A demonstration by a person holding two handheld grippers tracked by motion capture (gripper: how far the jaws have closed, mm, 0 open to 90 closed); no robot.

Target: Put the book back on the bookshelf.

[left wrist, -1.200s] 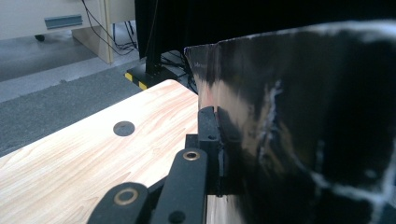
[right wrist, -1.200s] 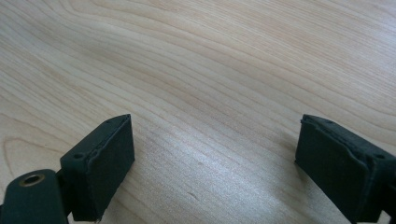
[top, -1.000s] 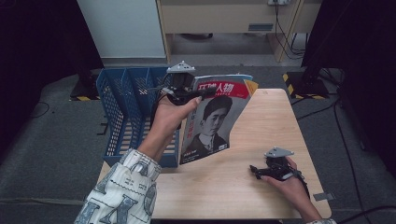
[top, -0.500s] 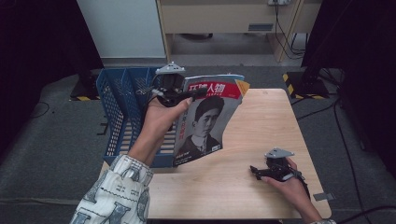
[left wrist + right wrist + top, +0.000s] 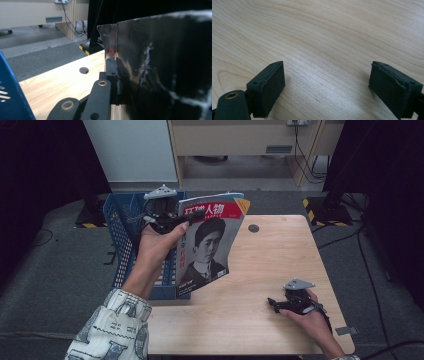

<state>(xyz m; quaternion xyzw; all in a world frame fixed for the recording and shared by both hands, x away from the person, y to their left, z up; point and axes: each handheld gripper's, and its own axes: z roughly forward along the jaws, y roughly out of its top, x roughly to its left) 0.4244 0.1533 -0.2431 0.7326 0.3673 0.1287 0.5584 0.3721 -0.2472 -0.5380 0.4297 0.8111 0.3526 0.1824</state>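
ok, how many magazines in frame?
1. The magazine is held upright in the left hand-held gripper, over the table's left edge beside the blue basket. More may be hidden inside the basket.

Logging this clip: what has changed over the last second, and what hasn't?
The left gripper, shut on the magazine, has carried it leftward toward the blue basket, lower edge off the table. Nothing was let go. The right gripper stays open and resting on the table.

The magazine (image 5: 207, 245) is showing a red title band above a black-and-white portrait. The basket (image 5: 120, 227) is showing blue mesh, the table (image 5: 280, 255) pale wood grain, the sleeve (image 5: 112, 330) a white-and-grey print.
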